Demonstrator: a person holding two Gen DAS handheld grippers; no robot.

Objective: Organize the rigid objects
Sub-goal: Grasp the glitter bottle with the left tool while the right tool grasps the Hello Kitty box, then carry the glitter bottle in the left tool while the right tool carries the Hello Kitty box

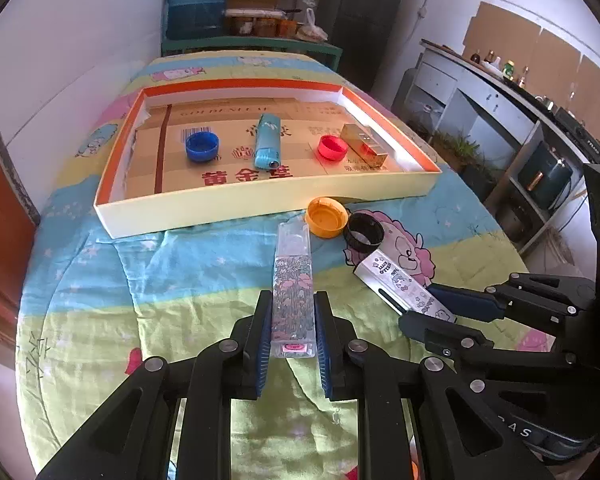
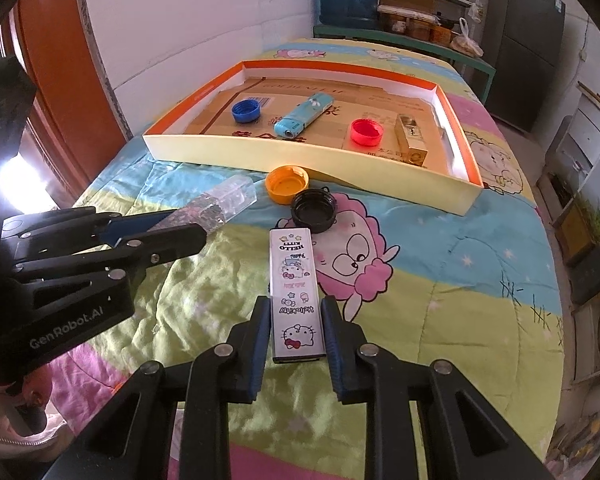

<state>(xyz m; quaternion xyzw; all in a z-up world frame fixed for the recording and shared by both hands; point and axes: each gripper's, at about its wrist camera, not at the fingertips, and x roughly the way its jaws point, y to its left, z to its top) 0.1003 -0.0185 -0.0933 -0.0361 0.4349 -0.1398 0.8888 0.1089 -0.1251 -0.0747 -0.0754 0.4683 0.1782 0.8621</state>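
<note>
A: Where do the two lighters stand?

B: The clear floral lighter (image 1: 293,288) lies on the quilt (image 1: 140,280) in front of the tray, and the left gripper (image 1: 293,344) is clamped on its near end, blue pads pressed to both long sides. The Hello Kitty lighter (image 2: 296,292) lies just beside it, and the right gripper (image 2: 297,336) straddles its near end with the pads at its sides; I read that as a grip too, though the contact is less plain than on the left.

A: And the tray?

B: The shallow cardboard tray (image 1: 260,196) sits farther up the quilt. It already holds a blue cap (image 1: 202,147), a teal lighter (image 1: 267,142), a red cap (image 1: 332,147) and a gold lighter (image 1: 365,144), laid roughly in a row. An orange cap (image 1: 326,217) and a black cap (image 1: 363,231) lie outside, touching each other, just short of the tray's near wall.

A: So which step is this?

B: I judge it as the pick-up: both claws are set on their lighters, and neither lighter looks lifted off the quilt. About half the pieces are still outside.

A: What does the next move need?

B: Lift both straight up, high enough to clear the tray's near wall and the two caps in the path. The grippers are close together, so they should go up without crossing. Then carry forward and set each lighter down in a free stretch of the tray floor, away from the pieces already there.
</note>
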